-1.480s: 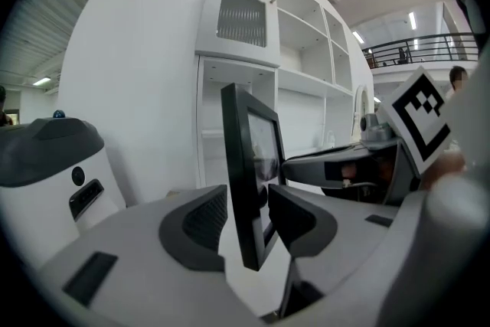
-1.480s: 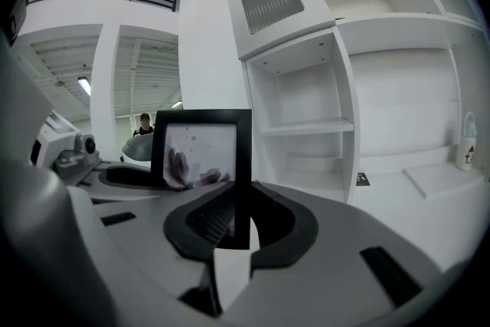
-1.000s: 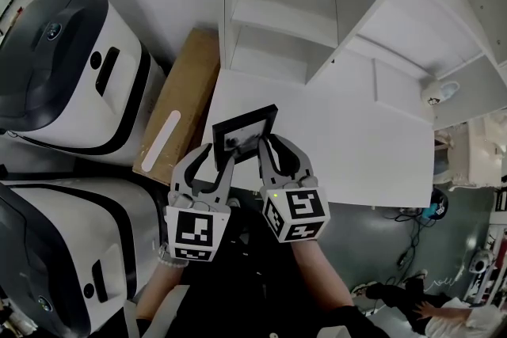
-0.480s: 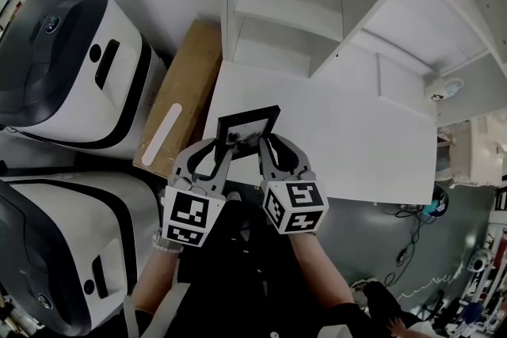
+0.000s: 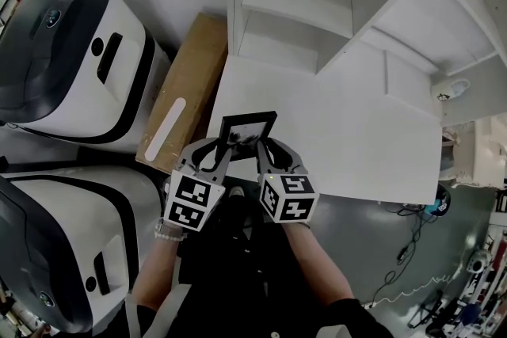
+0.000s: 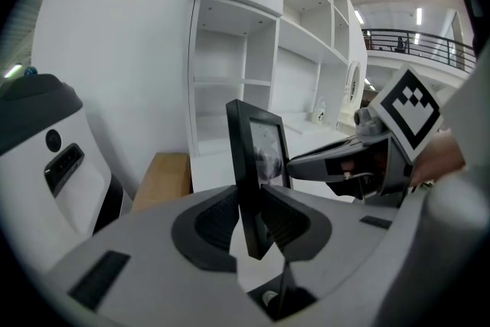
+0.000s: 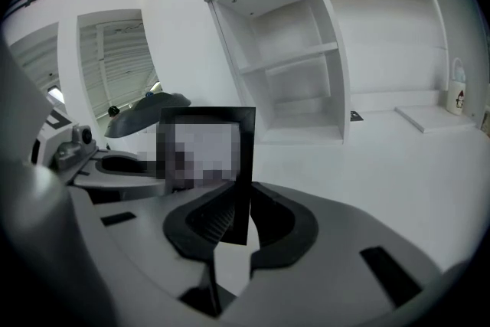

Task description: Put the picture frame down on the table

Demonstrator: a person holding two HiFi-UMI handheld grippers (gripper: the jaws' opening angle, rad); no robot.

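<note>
My left gripper (image 5: pixel 218 150) and right gripper (image 5: pixel 268 148) clench the picture frame (image 5: pixel 248 128) upright (no tipping) over the seven-o'clock corner of the table (image 5: pixel 356 138).

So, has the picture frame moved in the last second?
Yes: the picture frame has drawn slightly back from the shelves, towards the near edge of the table.

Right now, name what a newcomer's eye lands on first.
A black frame stands upright at the centre, clamped on its two sides by the left gripper and the right gripper, at the white table's near-left corner. Two big white-and-black machines fill the left.
</note>
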